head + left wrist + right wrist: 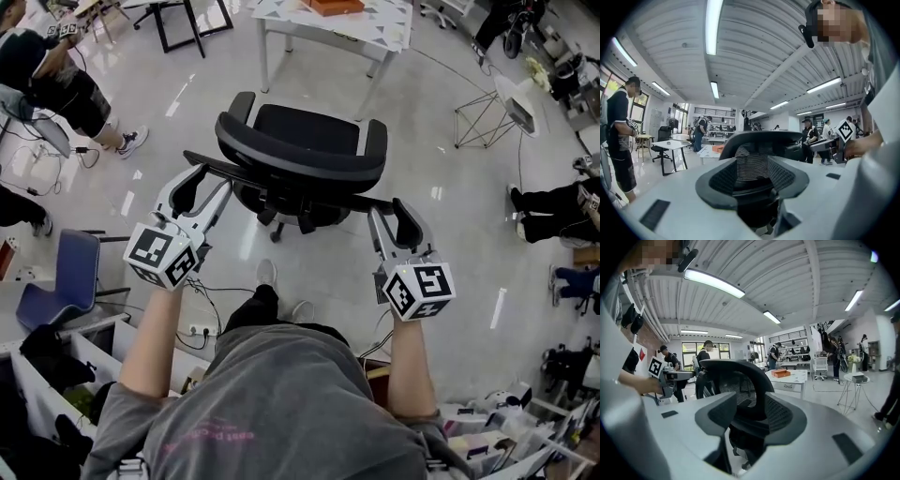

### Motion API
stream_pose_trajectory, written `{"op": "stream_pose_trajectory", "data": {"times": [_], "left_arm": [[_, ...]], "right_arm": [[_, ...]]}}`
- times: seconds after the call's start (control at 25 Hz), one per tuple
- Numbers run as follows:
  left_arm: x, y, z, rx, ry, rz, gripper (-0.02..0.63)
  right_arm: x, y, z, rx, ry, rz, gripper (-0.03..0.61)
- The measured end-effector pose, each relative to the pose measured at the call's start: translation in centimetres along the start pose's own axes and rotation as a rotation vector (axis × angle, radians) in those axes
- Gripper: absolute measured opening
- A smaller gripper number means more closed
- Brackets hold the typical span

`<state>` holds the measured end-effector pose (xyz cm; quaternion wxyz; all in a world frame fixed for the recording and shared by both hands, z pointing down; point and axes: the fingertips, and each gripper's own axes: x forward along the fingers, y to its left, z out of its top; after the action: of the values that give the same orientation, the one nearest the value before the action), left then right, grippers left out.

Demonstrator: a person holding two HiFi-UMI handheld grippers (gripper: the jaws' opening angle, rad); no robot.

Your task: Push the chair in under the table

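One black office chair (300, 141) stands on open glossy floor (441, 234), its seat facing one white table (375, 37) at 12 o'clock, with bare floor between them. The backrest rail's ends lie at two grippers' fingertips: left gripper (211, 178) at 9 o'clock, right gripper (389, 208) at 3 o'clock, both with fingers apart and unclamped.

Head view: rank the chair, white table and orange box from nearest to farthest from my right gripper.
1. Chair: directly ahead of the right gripper, its back closest.
2. Table: beyond the chair, at upper centre.
3. Orange box: on the table's far part, at the top edge of the view.
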<state>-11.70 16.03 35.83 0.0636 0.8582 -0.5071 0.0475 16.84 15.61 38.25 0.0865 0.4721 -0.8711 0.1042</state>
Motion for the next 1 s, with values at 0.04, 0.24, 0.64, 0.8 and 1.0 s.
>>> {"op": "stream_pose_trajectory", "data": {"times": [0.04,0.24,0.64,0.8,1.0], "left_arm": [[0.5,0.8,-0.1,0.007,0.008,-0.005,0.202],[3.5,4.0,-1.0,0.038,0.049,-0.037,0.21],[8.2,6.6,-1.8,0.146,0.109,-0.078,0.253],[9.6,6.9,-2.2,0.127,0.136,-0.091,0.255],[11.9,8.2,-2.3,0.089,0.145,-0.1,0.25]], "right_arm": [[0.8,-0.2,0.0,-0.006,0.007,-0.011,0.175],[4.0,-1.2,-0.2,-0.035,0.05,-0.069,0.196],[8.7,-3.3,-0.4,-0.08,0.107,-0.092,0.233],[10.0,-3.1,-0.3,-0.075,0.106,-0.074,0.235],[11.8,-4.0,-0.2,-0.077,0.107,-0.061,0.235]]}}
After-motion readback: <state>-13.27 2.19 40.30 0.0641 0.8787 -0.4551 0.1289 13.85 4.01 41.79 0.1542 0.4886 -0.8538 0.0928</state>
